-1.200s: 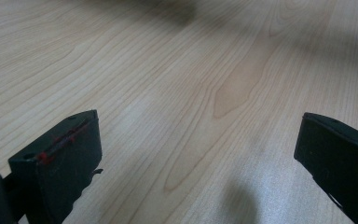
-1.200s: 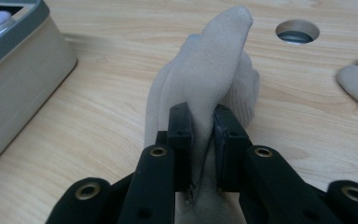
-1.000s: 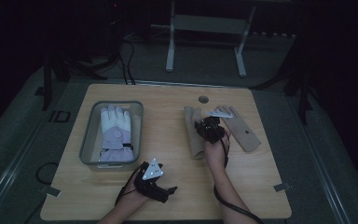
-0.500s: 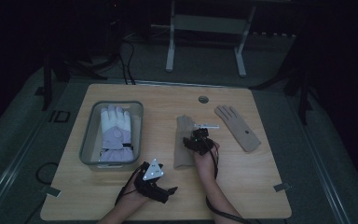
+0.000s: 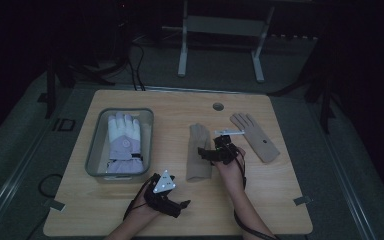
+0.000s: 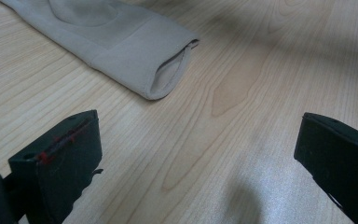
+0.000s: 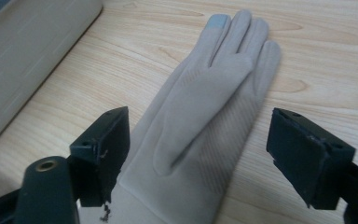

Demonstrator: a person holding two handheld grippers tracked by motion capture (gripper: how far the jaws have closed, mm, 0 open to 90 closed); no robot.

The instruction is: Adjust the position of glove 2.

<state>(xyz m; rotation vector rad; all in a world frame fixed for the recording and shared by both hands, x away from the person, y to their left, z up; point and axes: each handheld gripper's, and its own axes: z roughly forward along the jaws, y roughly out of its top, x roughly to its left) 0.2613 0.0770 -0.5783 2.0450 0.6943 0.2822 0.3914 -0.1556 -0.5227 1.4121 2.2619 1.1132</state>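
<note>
A beige glove [image 5: 198,155] lies flat in the middle of the wooden table [image 5: 180,107], fingers pointing away. My right gripper [image 5: 206,152] hovers over its right side, open; in the right gripper view the glove [image 7: 205,121] lies palm up between and below the jaws of that gripper [image 7: 198,149]. A second beige glove [image 5: 255,136] lies to the right. My left gripper [image 5: 182,205] rests near the front edge, open and holding nothing. The left gripper view shows that gripper [image 6: 200,158] over bare wood, the glove's open cuff [image 6: 168,70] just ahead.
A clear plastic bin [image 5: 94,150] at the left holds a white and lilac glove [image 5: 123,142]; its wall [image 7: 28,51] stands close to the left of the middle glove. A small round hole [image 5: 218,106] marks the table's far side. A metal stand [image 5: 220,25] sits beyond.
My right gripper has drawn back toward the person and turned, leaving the right-hand glove uncovered and coming over the middle glove. The left gripper has stayed put.
</note>
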